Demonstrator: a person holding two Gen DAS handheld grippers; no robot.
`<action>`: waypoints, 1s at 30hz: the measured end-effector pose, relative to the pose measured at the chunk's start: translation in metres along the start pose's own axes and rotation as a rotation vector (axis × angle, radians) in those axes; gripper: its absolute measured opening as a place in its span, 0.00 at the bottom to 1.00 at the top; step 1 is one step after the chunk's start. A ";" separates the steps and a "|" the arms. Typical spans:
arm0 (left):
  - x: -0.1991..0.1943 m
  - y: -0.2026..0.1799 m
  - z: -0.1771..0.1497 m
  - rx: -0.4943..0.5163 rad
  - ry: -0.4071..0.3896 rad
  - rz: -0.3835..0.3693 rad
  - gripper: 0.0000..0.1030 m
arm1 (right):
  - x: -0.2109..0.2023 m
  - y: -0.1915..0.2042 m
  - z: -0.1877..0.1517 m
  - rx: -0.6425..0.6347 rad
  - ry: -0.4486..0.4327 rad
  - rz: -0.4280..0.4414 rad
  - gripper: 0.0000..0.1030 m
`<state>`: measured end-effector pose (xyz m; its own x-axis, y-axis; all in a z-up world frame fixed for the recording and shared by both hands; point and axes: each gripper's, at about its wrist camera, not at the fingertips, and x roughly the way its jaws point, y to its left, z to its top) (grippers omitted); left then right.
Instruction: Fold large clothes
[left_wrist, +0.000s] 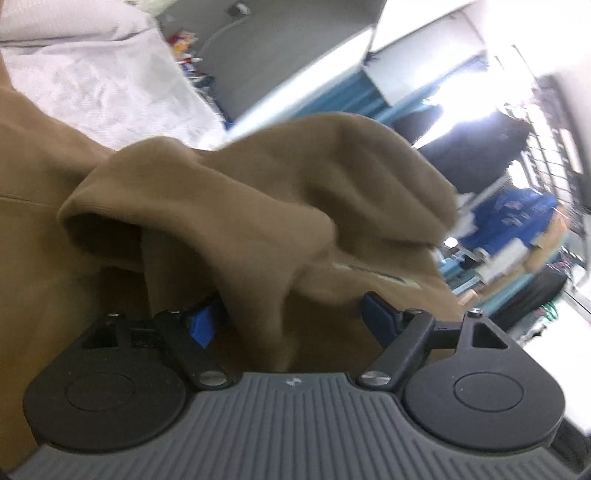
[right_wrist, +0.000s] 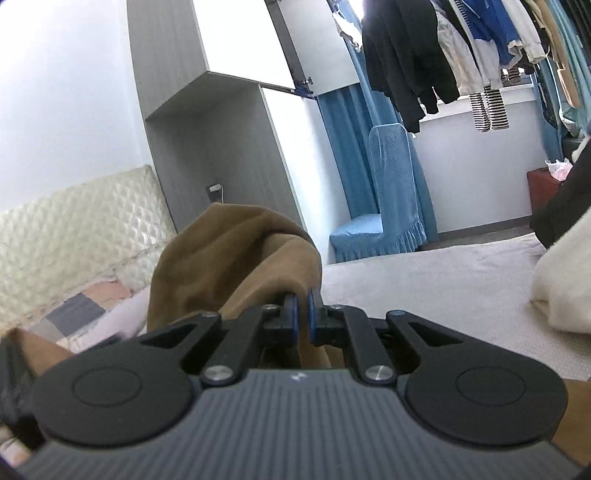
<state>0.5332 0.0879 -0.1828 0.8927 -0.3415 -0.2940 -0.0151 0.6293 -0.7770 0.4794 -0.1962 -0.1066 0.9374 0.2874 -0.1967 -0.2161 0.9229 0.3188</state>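
Right claw (right_wrist: 300, 314) apparently pinching brown garment (right_wrist: 236, 258)

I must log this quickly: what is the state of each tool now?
Left tool: open, brown cloth lies loose between its fingers.
Right tool: closed on the brown cloth.

Left wrist view, tilted and blurred, looks forward past its wide-set jaws, brown garment (left_wrist: 258, 206) filling the close foreground, white bedding (left_wrist: 103, 85) beyond to the left. Right wrist view looks nearly level past closed jaws, the same brown garment (right_wrist: 236, 258) bunched just ahead, blue chair (right_wrist: 384, 206) farther off; both views probably share the blue curtain
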 end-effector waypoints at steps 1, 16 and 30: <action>0.003 0.000 0.002 -0.007 -0.003 0.011 0.81 | 0.000 -0.002 0.002 0.002 -0.006 -0.007 0.07; -0.060 -0.067 0.083 0.085 -0.074 -0.092 0.09 | -0.002 -0.029 0.009 0.115 -0.049 -0.033 0.07; 0.078 -0.134 0.186 0.198 -0.182 0.035 0.10 | 0.070 -0.009 0.077 -0.115 -0.129 -0.054 0.07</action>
<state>0.6886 0.1074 0.0018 0.9598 -0.1971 -0.2000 0.0247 0.7688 -0.6391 0.5680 -0.2042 -0.0523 0.9740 0.2087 -0.0879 -0.1878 0.9613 0.2015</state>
